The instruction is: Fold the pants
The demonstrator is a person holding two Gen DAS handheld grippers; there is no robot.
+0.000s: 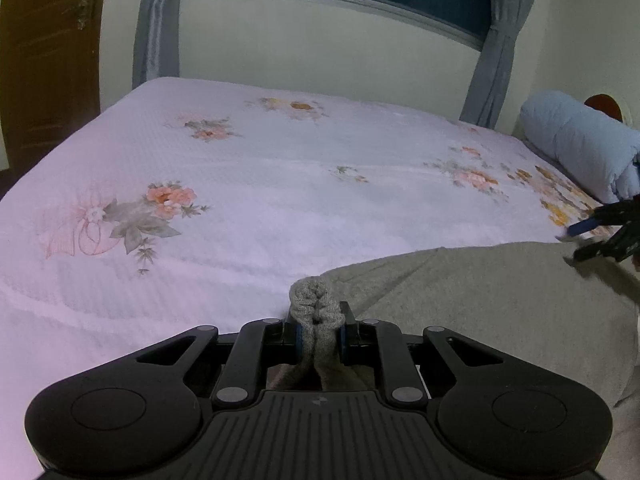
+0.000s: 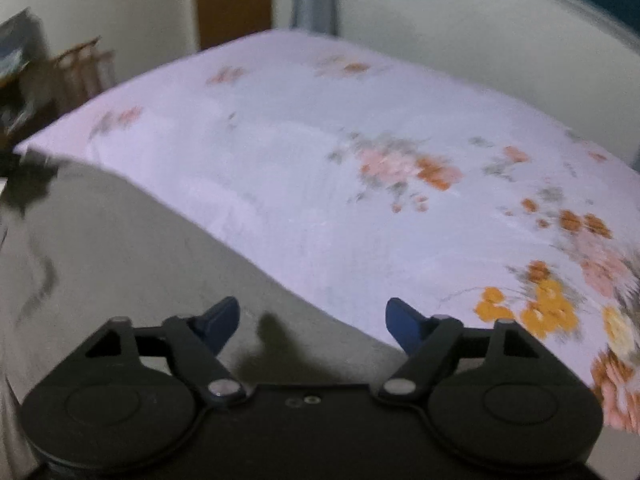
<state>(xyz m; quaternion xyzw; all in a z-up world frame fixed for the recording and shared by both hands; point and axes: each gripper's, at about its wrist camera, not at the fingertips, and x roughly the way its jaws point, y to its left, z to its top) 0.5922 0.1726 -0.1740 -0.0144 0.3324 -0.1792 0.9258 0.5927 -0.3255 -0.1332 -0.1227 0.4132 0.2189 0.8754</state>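
Note:
Grey knit pants (image 1: 480, 304) lie spread on the near part of the bed. My left gripper (image 1: 319, 338) is shut on a bunched ribbed edge of the pants (image 1: 316, 300), which sticks up between the blue pads. My right gripper (image 2: 312, 316) is open, its blue fingertips (image 2: 218, 314) hovering just above the grey pants (image 2: 120, 260) near their edge; nothing is between them. It also shows in the left wrist view (image 1: 600, 236) at the far right, over the pants' far edge. The right wrist view is blurred.
The bed (image 1: 260, 184) carries a pale pink floral sheet and stretches away ahead. A rolled light blue blanket (image 1: 580, 148) lies at its right end. A wooden door (image 1: 48, 60) is left, a window with grey curtains (image 1: 496, 40) behind.

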